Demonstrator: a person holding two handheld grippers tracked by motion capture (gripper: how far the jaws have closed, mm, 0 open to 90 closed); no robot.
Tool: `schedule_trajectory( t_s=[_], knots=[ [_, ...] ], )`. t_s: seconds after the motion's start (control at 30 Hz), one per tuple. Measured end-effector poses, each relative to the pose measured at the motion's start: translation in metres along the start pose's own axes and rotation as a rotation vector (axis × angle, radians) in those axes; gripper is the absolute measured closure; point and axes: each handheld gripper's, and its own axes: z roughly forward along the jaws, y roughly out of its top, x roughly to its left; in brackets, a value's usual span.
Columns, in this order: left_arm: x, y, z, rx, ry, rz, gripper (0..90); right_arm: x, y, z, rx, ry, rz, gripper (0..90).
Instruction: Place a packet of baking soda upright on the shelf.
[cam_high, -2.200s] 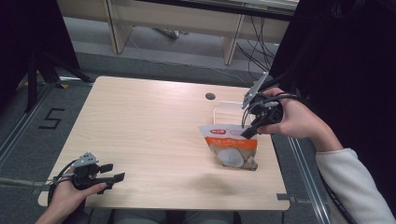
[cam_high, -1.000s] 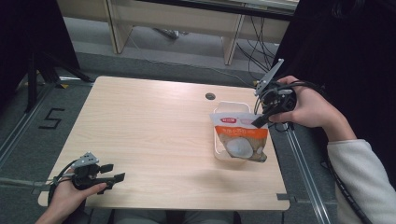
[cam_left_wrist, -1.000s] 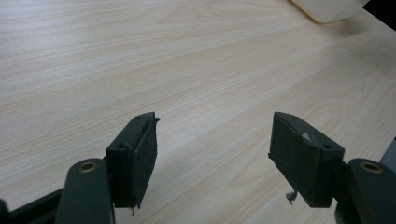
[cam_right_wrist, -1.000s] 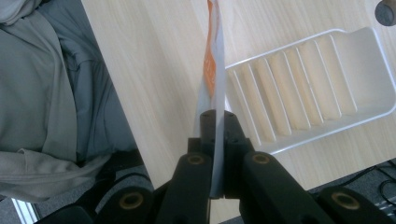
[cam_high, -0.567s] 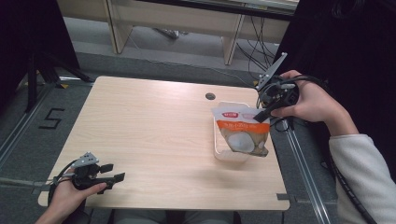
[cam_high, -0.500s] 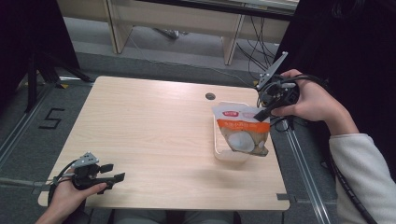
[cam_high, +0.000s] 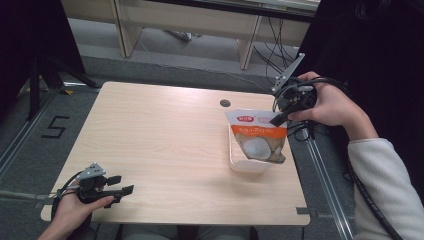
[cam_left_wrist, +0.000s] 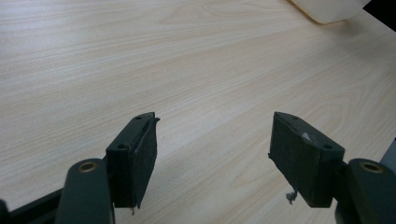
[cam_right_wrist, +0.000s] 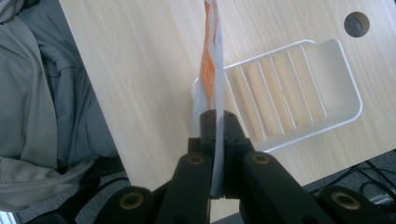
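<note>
**Pouch pinched above the tray**

The orange-and-white pouch is held by its top edge in the right hand-held gripper, whose jaws are pressed together on it, at about three o'clock on the table. Its lower part hangs into the white ribbed tray. The left hand-held gripper is rested at seven o'clock, jaws spread, nothing between them.

Probably lab: taped floor, cables
</note>
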Motion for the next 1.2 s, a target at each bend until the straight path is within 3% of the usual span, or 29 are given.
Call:
schedule_trajectory(
  t_s=[0.2, 0.3, 0.33, 0.43, 0.6, 0.93, 0.97, 1.07, 1.1, 1.2],
  knots=[
    [0.001, 0.0, 0.0, -0.001, -0.003, 0.014, 31.5, -0.003, -0.001, 0.001, -0.005, -0.018, 0.015, 90.0],
    [0.001, 0.0, 0.0, 0.0, -0.004, 0.013, 31.5, -0.007, -0.001, 0.002, 0.004, -0.011, -0.008, 90.0],
    [0.001, 0.0, 0.0, -0.001, -0.006, 0.014, 31.4, -0.007, -0.001, 0.004, -0.011, -0.029, 0.003, 90.0],
    [0.001, 0.0, 0.0, -0.001, -0.006, 0.013, 31.4, -0.01, 0.0, 0.005, 0.004, -0.014, -0.008, 90.0],
    [0.0, 0.0, 0.0, 0.002, -0.003, 0.002, 31.5, -0.012, 0.001, 0.008, -0.01, -0.035, 0.005, 90.0],
    [0.001, 0.0, 0.0, 0.002, -0.006, 0.009, 31.4, -0.018, 0.006, 0.012, 0.014, -0.04, -0.033, 90.0],
    [0.001, 0.0, 0.0, 0.0, -0.007, 0.014, 31.4, -0.017, 0.006, 0.012, 0.004, -0.059, -0.01, 90.0],
    [0.001, 0.0, 0.0, 0.0, -0.005, 0.014, 31.4, -0.02, 0.007, 0.013, 0.009, -0.044, -0.033, 90.0],
    [0.001, 0.0, 0.0, 0.0, -0.005, 0.014, 31.5, -0.02, 0.007, 0.013, 0.008, -0.057, -0.013, 90.0],
    [0.001, 0.0, 0.0, 0.0, -0.003, 0.016, 31.5, -0.022, 0.007, 0.014, 0.003, -0.054, -0.023, 90.0]
  ],
)
